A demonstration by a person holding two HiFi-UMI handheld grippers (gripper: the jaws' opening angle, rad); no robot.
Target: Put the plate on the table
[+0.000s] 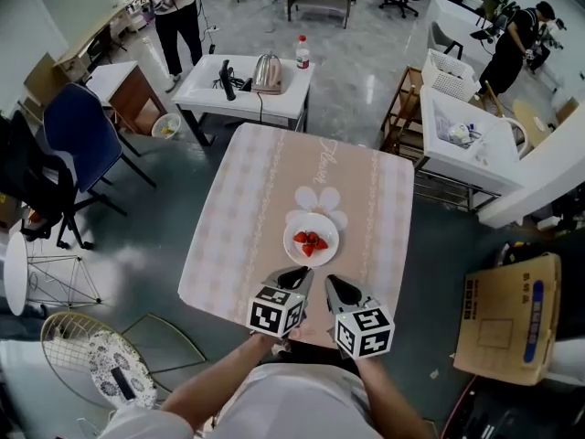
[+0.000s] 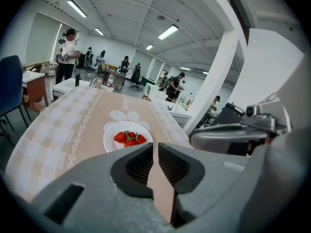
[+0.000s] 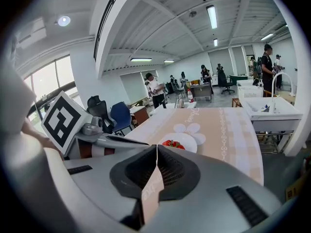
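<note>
**Me:** Where can I get my tools across this table (image 1: 238, 236)?

**Helper:** The whole left half is bare cloth, from the near edge to the far one. The right strip is bare too.

**Me:** And what blocks me?

**Helper:** Only the plate (image 1: 325, 226) of strawberries (image 1: 310, 241), in the middle. It sits just beyond your left gripper (image 1: 303, 273) and right gripper (image 1: 330, 282), which are close side by side at the near edge.

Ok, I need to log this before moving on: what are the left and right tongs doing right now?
Left tongs: barely open, a narrow gap, holding nothing.
Right tongs: closed, holding nothing.
</note>
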